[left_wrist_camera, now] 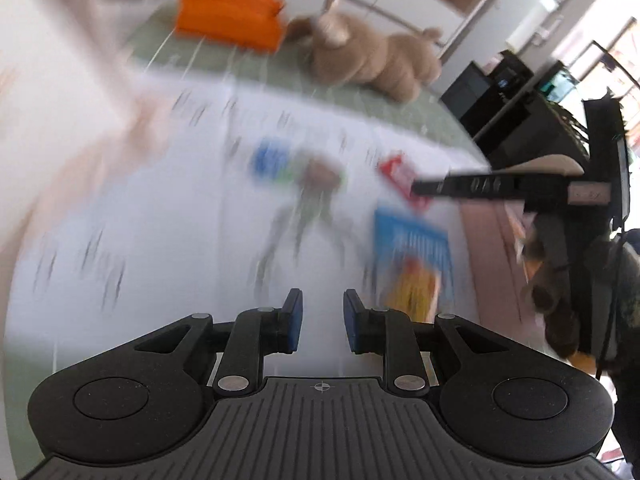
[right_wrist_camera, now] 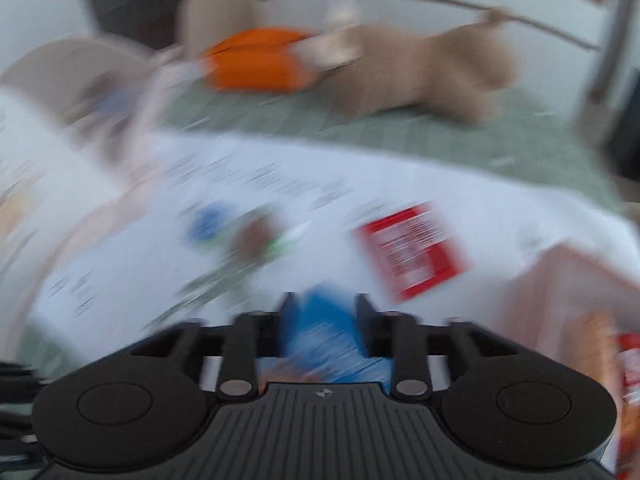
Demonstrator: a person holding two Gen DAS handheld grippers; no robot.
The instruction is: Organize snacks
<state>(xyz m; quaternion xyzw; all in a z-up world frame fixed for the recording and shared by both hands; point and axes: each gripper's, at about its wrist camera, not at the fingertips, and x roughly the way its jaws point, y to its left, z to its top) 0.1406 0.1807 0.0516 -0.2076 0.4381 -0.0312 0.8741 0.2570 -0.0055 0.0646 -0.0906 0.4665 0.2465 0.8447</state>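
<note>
Snack packets scattered on white patterned cloth; both views motion-blurred.

Right gripper (right_wrist_camera: 324,312) was clamped on a blue crinkly packet (right_wrist_camera: 332,344) at lower centre. Left gripper (left_wrist_camera: 323,312) was drawn together, nothing between its fingers. Flat red packet (right_wrist_camera: 412,252) lay centre right; a pinkish box (right_wrist_camera: 560,300) at right edge held orange and red packs. Plush toy (left_wrist_camera: 372,56) and orange cushion (left_wrist_camera: 230,14) sat upper frame. Open cloth lower left.

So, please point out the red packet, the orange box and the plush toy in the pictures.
Red packet (right_wrist_camera: 412,250): right wrist view, middle of its printed face.
Orange box (left_wrist_camera: 230,16): left wrist view, centre of its top.
Plush toy (left_wrist_camera: 372,60): left wrist view, middle of its body.
</note>
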